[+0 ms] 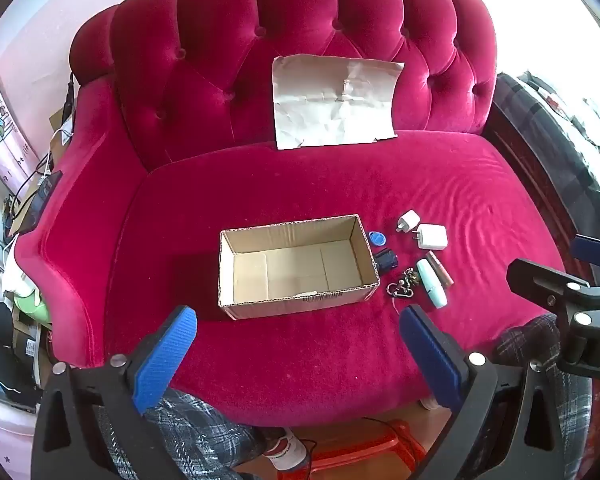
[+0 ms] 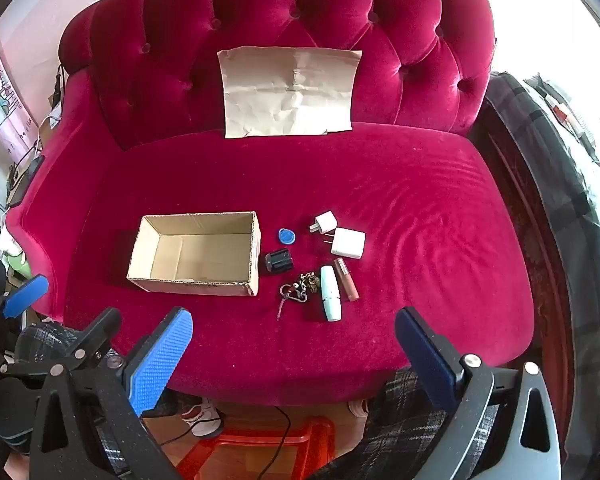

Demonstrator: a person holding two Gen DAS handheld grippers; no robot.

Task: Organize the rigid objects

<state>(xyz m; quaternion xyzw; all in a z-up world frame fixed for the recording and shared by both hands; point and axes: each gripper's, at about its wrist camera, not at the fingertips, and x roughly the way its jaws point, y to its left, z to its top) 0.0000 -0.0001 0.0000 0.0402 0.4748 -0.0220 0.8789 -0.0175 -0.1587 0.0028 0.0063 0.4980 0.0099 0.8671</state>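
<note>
An open, empty cardboard box (image 1: 298, 266) (image 2: 198, 254) sits on the red velvet sofa seat. To its right lie a blue key fob (image 2: 286, 236), a small black device (image 2: 279, 261), two white chargers (image 2: 324, 222) (image 2: 349, 243), a key ring (image 2: 298, 290), a mint tube (image 2: 330, 298) and a brown lip gloss (image 2: 346, 279). They also show in the left wrist view, by the large charger (image 1: 432, 236). My left gripper (image 1: 298, 330) is open, in front of the box. My right gripper (image 2: 294, 332) is open, in front of the small objects. Both are empty.
A creased sheet of brown paper (image 1: 336, 100) (image 2: 290, 92) leans against the tufted sofa back. A red plastic stool (image 2: 260, 444) stands on the floor below the seat edge. A bed (image 2: 572, 160) lies to the right, clutter and cables (image 1: 24, 208) to the left.
</note>
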